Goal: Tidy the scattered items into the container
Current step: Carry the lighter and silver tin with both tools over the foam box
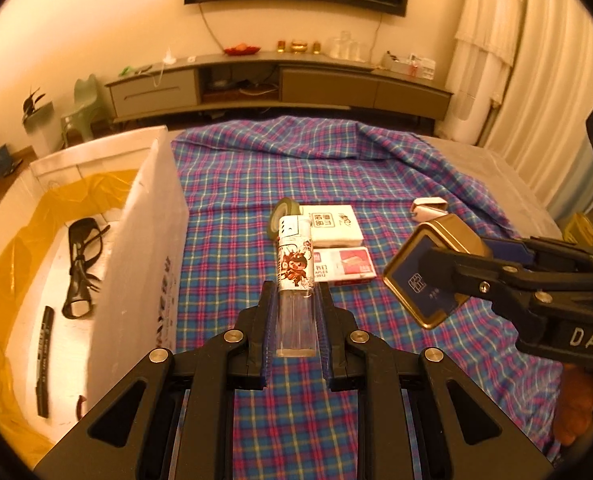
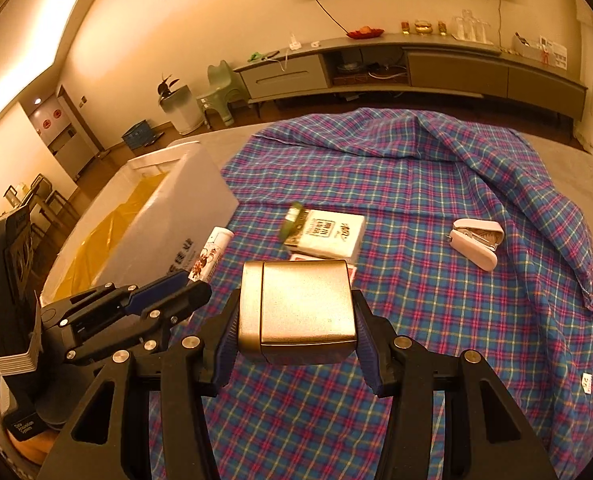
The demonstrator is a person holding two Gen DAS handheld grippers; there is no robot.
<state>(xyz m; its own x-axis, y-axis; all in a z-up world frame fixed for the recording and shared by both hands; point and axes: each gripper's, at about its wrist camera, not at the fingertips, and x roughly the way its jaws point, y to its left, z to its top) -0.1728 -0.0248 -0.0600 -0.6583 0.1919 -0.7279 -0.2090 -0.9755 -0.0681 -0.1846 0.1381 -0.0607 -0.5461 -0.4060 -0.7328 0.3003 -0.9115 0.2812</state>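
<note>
My left gripper [image 1: 295, 292] is shut on a clear lighter [image 1: 294, 276] with a cartoon label, held above the plaid cloth, right of the white foam box [image 1: 144, 240]. My right gripper [image 2: 296, 304] is shut on a gold tin [image 2: 298, 308] with a blue lid, also seen in the left wrist view [image 1: 428, 272]. The box, lined with yellow plastic, holds black glasses [image 1: 81, 264] and a black pen [image 1: 43, 360]. On the cloth lie a tissue pack [image 1: 334, 226], a red-white staple box [image 1: 344, 266], a tape roll [image 1: 282, 214] and a white stapler [image 2: 476, 242].
The plaid cloth [image 2: 456, 320] covers most of a grey table. The foam box stands along its left side [image 2: 192, 216]. A long TV cabinet [image 1: 280, 80] lines the far wall, and a green chair [image 2: 218, 92] stands beyond the table.
</note>
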